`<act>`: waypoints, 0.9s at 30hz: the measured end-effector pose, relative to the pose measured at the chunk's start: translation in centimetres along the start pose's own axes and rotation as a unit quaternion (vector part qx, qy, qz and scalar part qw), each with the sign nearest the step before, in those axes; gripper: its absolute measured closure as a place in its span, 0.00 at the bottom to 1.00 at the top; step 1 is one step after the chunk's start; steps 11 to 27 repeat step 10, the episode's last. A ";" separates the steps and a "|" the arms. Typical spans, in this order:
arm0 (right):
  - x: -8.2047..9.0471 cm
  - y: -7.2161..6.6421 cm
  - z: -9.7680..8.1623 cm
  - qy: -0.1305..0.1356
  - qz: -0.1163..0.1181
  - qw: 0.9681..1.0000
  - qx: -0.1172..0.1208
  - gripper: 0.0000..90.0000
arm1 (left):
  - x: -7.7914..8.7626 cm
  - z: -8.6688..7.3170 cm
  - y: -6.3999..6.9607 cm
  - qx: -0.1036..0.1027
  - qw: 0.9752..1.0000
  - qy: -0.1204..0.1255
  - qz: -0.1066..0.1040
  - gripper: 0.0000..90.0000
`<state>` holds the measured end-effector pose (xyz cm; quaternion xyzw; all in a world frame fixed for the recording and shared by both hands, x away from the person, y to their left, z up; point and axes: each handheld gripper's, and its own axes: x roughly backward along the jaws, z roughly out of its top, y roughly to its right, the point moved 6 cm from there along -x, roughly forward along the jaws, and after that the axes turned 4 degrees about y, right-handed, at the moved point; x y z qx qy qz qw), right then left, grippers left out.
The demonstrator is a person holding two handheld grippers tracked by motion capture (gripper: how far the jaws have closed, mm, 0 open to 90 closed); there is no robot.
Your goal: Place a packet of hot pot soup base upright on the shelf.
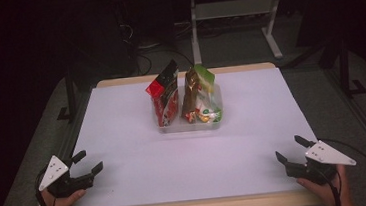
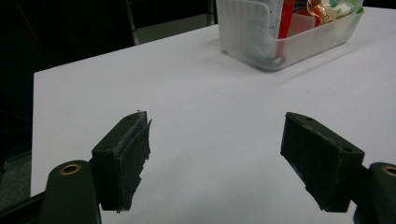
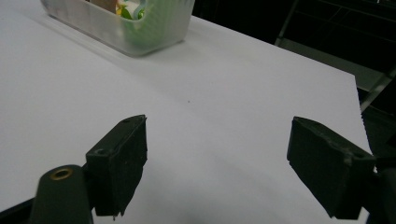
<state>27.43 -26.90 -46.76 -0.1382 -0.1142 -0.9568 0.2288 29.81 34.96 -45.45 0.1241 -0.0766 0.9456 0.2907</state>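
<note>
While my hands rest low at the worktop's (image 1: 124, 138) near corners, left gripper (image 1: 87, 162) and right gripper (image 1: 289, 149) hold jaws spread, angled toward the far bin (image 1: 190, 125).

Left gripper (image 1: 88, 161) low at near-left, held in left hand (image 1: 66, 201) from below and behind, grey plate on top, cable trailing back past the wrist. Jaws wide apart, nothing between the pads (image 2: 133, 156), tips angled inward and forward. Right gripper (image 1: 290, 149) mirrored at near-right, gripped by right hand (image 1: 324, 186), plate on top, cable looping off behind the fingers. Jaws likewise spread, pads (image 3: 123, 161) bare, gap between them empty. Both grippers roughly level, tips pointing toward each other's side and away from the wrists. Forearms barely entering from the bottom edge.
</note>
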 end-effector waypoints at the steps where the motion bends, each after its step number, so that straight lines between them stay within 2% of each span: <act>1: 0.0 0.0 0.0 -0.001 -0.001 1.000 0.001 0.22 | -0.1 0.0 0.0 -0.001 1.000 0.000 -0.002 0.26; 27: 0.0 0.0 0.0 -0.003 0.000 1.000 -0.002 0.21 | -0.5 0.2 0.1 -0.001 1.000 -0.004 -0.003 0.26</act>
